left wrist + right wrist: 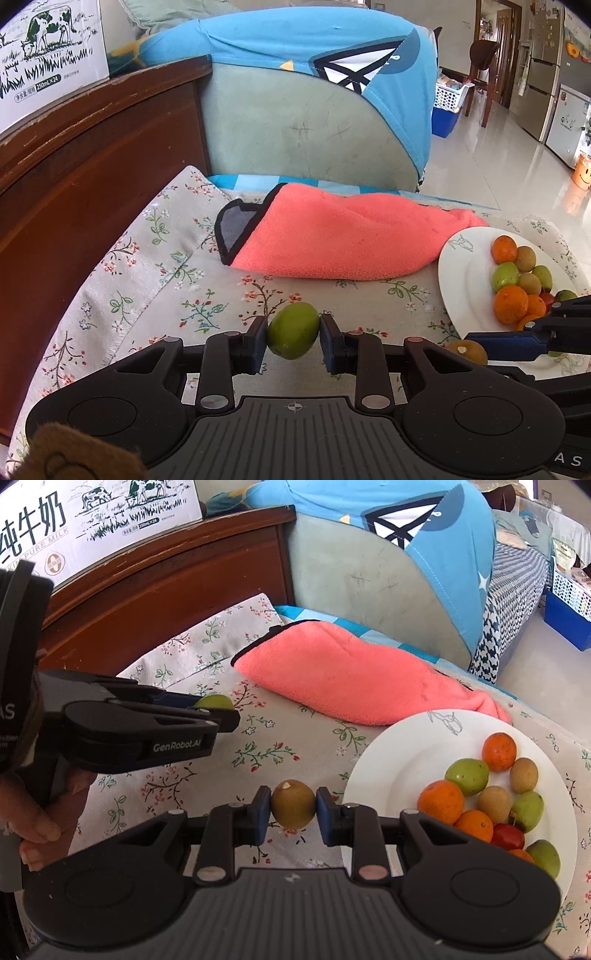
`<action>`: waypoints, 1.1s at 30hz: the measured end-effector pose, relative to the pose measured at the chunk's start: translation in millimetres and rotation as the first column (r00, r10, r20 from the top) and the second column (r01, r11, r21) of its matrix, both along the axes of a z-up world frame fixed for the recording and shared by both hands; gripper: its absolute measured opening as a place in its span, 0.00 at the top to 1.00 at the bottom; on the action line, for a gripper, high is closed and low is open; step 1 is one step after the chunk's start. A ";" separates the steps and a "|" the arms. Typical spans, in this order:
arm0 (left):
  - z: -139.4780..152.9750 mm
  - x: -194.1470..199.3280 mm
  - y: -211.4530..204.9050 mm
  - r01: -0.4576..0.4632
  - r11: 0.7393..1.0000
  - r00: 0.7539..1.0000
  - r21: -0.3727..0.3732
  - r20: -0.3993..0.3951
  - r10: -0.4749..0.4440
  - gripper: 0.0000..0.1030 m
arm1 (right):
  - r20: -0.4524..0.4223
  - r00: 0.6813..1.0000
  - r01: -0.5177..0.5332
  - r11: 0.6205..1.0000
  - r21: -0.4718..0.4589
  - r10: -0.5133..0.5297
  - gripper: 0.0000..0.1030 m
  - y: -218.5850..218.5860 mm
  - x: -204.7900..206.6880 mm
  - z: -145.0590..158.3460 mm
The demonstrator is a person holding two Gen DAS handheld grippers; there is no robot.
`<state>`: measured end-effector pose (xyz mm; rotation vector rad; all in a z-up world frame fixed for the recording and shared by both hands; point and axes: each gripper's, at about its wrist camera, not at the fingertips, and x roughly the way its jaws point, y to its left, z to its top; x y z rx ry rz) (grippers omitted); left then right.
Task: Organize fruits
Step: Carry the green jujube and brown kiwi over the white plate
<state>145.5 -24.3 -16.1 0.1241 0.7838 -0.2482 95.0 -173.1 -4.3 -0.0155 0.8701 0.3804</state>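
Claw [293, 334] around smooth oval green fruit [293, 330]

Coral-pink towel [343, 236] is lying folded on floral tablecloth [155, 266]. Behind it, grey-green cushion [295, 136] is leaning upright, blue fabric [295, 40] draping its top. Milk carton [48, 55] is sitting on dark wooden headboard [92, 147].

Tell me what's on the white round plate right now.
The white round plate holds several small fruits: orange citrus, green ones, brown ones and a red one. The right gripper covers the near rim.
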 end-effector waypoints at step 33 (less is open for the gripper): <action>41.2 -21.7 -64.9 0.138 0.977 0.988 -0.162 0.093 -0.124 0.73 | 0.082 0.957 0.259 0.948 0.185 -0.278 0.74 -105.8 4.2 51.5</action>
